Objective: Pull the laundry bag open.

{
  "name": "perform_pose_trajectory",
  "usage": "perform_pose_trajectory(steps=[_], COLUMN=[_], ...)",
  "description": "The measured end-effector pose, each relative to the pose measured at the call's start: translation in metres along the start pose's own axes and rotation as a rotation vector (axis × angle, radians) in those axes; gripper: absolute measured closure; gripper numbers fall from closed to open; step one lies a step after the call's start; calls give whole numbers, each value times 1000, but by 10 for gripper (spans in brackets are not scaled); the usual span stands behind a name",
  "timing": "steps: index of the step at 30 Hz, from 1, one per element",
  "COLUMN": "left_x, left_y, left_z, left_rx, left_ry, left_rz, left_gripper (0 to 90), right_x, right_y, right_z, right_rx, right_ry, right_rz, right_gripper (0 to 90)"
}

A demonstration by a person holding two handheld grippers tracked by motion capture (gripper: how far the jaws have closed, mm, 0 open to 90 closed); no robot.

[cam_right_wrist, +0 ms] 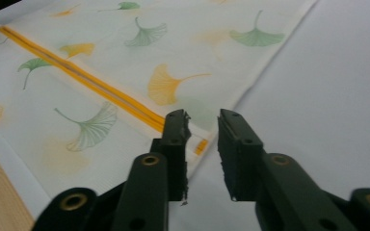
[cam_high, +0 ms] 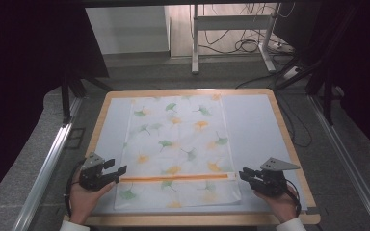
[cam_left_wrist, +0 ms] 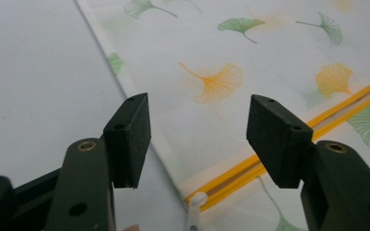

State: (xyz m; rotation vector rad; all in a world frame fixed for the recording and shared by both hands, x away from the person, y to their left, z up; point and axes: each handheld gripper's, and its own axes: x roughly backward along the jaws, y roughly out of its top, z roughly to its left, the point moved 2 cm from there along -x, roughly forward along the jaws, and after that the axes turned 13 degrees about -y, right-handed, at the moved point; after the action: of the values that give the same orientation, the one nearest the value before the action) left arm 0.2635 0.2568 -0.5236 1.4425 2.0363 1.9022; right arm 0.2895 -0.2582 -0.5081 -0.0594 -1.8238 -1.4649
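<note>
A white cloth bag (cam_high: 178, 144) printed with green and orange ginkgo leaves lies flat in the middle of the table. An orange zipper (cam_high: 173, 177) runs across it near its front end. My left gripper (cam_high: 115, 168) rests at the zipper's left end with its jaws wide open; in the left gripper view (cam_left_wrist: 200, 139) the bag's edge and the white zipper pull (cam_left_wrist: 197, 199) lie below the gap, untouched. My right gripper (cam_high: 244, 173) sits at the zipper's right end. In the right gripper view (cam_right_wrist: 203, 139) its jaws stand a little apart above the bag's corner, with nothing between them.
The bag lies on a pale blue-grey mat (cam_high: 255, 130) that covers a wooden table (cam_high: 289, 139). Metal rails (cam_high: 48, 163) run along the floor on both sides. A desk frame and cables (cam_high: 231, 43) stand beyond the far edge.
</note>
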Motion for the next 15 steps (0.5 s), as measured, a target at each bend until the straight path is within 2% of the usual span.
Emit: perform_pose_trajectory(steps=[2,5,11,15], left_x=[2,2,0,-1], left_y=[-2,-2,-2,-3], left_z=[5,6,5,6], left_rx=[15,20,28,34], left_ry=[2,2,10,7], left_rz=[-4,1,19,28], left_gripper=[402,399,395,394], right_x=[2,2,0,-1], right_y=[-2,-3,-3,-3], right_z=[-8,-11,-9,-9], right_rx=[-19,-25,-14,-26], right_ry=[-18,-22,-48,-53], right_rz=[-12,-13,-4,1], right_gripper=[616,583,506,461])
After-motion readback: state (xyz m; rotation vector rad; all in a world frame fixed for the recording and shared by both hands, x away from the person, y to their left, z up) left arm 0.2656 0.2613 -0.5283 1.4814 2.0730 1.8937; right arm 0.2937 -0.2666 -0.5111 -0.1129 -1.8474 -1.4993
